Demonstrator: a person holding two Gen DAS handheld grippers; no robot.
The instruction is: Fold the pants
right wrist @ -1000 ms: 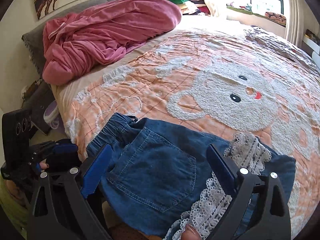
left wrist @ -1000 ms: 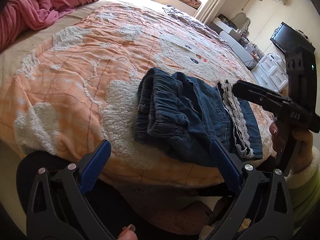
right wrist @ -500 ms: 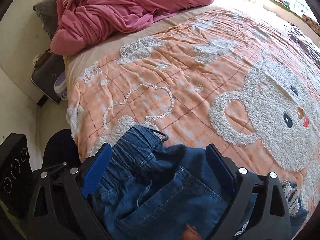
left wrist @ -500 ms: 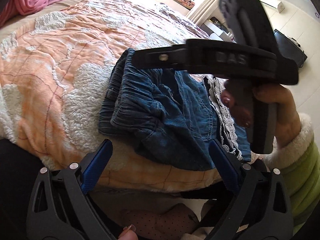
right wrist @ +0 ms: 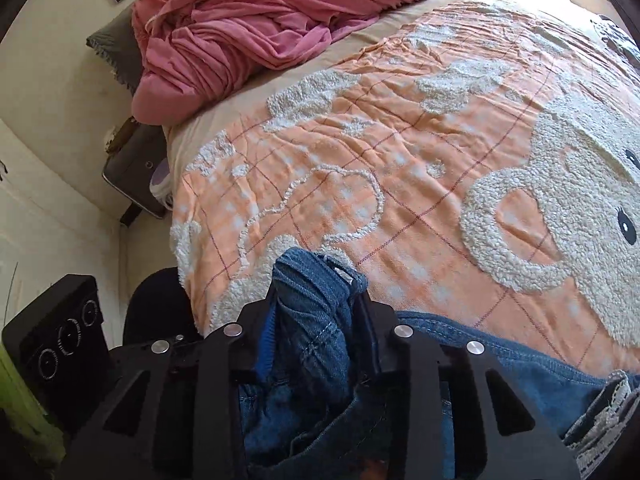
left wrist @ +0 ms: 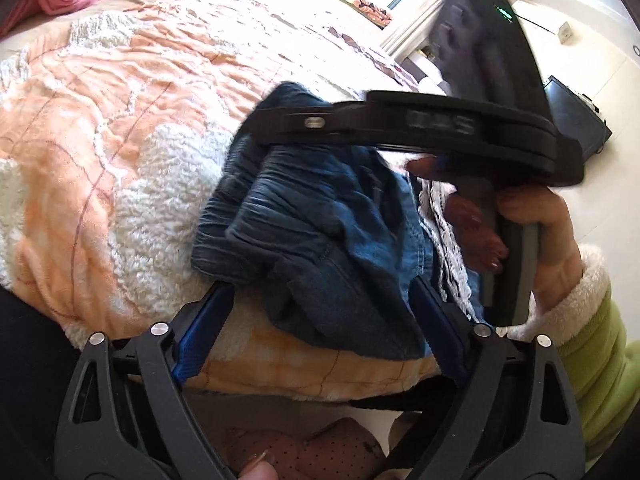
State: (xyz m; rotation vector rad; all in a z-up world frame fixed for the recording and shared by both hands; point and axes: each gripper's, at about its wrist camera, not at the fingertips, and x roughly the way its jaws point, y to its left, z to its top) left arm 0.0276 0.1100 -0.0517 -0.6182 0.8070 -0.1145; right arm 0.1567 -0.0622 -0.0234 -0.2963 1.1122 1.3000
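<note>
Dark blue denim pants [left wrist: 320, 240] with a white lace hem [left wrist: 448, 248] lie folded in a bundle at the near edge of the bed. My left gripper [left wrist: 316, 320] is open, its blue pads on either side of the bundle's near edge, holding nothing. My right gripper [right wrist: 316, 320] is shut on the gathered elastic waistband [right wrist: 316, 280] of the pants [right wrist: 500, 364]. In the left wrist view the right gripper's black body [left wrist: 420, 128] reaches across above the pants, held by a hand in a green sleeve.
An orange quilt [right wrist: 400, 140] with white fleecy animal shapes covers the bed. A pink blanket [right wrist: 248, 28] is heaped at the headboard end. A grey bedside stand [right wrist: 132, 168] is beside the bed. A dark TV [left wrist: 572, 120] stands by the wall.
My right gripper has moved over the waistband end of the pants and closed on it. My left gripper has come nearer to the bundle and stays open.
</note>
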